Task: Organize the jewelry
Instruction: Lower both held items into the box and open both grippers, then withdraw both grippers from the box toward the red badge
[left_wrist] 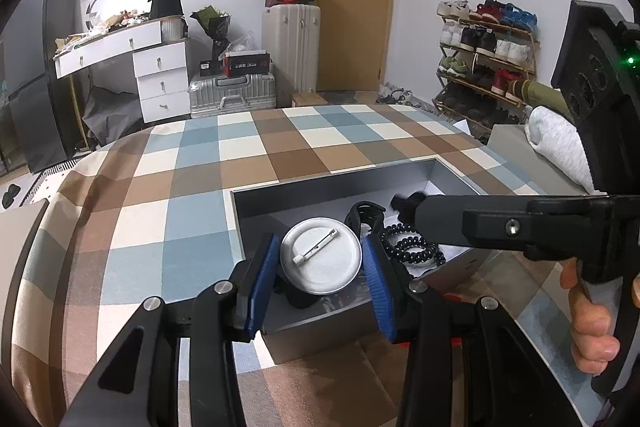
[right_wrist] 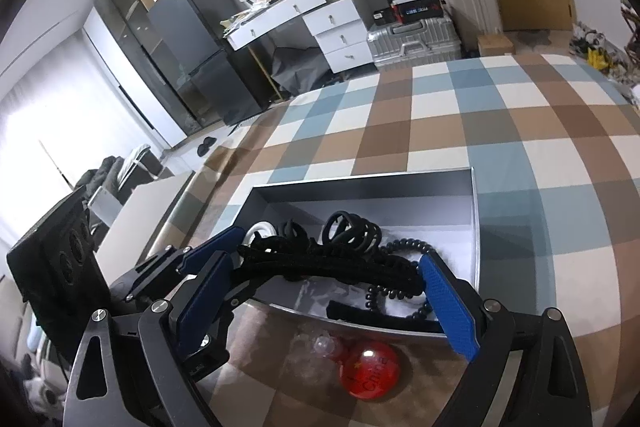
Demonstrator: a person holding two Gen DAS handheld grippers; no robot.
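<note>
checked tablecloth [left_wrist: 200, 163] under a grey box [left_wrist: 256, 223]; left gripper [left_wrist: 320, 263] grips a round badge [left_wrist: 320, 261]; right gripper [right_wrist: 320, 279] wide apart around black fuzzy band [right_wrist: 320, 269]; white dresser [left_wrist: 160, 71] far left.

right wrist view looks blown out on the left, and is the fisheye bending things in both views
Right wrist view: yes, the window area at the left is overexposed to white, and the checked cloth bulges into a dome. Left wrist view: evenly lit, no blown-out patch, but the same cloth curves and dark vignette fills the corners; the silver badge stays sharp.
</note>
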